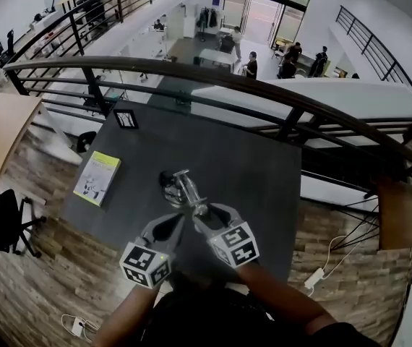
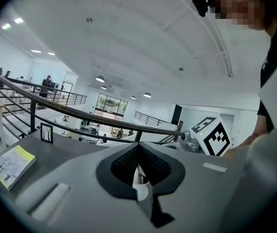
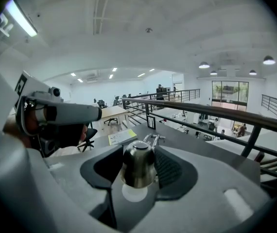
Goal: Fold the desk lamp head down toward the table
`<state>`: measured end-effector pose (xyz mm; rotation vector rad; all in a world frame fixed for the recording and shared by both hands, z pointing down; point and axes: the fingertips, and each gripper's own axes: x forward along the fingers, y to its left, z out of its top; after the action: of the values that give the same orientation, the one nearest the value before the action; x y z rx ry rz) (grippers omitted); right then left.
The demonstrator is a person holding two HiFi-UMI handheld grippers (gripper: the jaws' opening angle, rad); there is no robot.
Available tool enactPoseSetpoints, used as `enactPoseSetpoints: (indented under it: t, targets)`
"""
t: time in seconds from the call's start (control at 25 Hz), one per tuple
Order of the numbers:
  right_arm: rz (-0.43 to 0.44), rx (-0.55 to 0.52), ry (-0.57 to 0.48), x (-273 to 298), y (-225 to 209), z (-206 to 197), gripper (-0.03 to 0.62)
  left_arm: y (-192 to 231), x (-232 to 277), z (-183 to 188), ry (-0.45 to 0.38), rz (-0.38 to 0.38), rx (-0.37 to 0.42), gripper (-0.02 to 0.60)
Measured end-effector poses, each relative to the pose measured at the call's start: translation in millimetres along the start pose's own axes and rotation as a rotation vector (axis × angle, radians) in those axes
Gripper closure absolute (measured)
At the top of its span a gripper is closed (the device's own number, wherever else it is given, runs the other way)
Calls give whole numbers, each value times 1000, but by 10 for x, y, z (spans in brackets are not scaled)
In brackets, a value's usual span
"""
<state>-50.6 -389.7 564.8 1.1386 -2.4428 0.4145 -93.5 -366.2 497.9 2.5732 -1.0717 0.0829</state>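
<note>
A small chrome desk lamp [image 1: 179, 186] stands near the front middle of the dark table [image 1: 256, 172]. In the right gripper view its bell-shaped head [image 3: 138, 165] sits between the pads of my right gripper [image 3: 140, 149], with a gap on the left side, so the jaws are open around it. In the left gripper view my left gripper [image 2: 138, 146] has its pad tips together around a slim pale lamp arm [image 2: 138, 171]. From the head view both grippers, left [image 1: 179, 221] and right [image 1: 200, 210], meet at the lamp's near side.
A yellow-green booklet [image 1: 97, 178] lies at the table's left edge, and a small framed picture [image 1: 126, 118] stands at the far left corner. A dark railing [image 1: 264, 92] runs behind the table above a drop. An office chair [image 1: 3, 219] stands at the left.
</note>
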Motion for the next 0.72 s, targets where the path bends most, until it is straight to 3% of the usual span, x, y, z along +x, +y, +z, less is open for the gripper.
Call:
enactPoseSetpoints:
  t: [0.72]
  targets:
    - [0,3,193,533,39,-1225,399,67,-110,-356,60,30,-22,580]
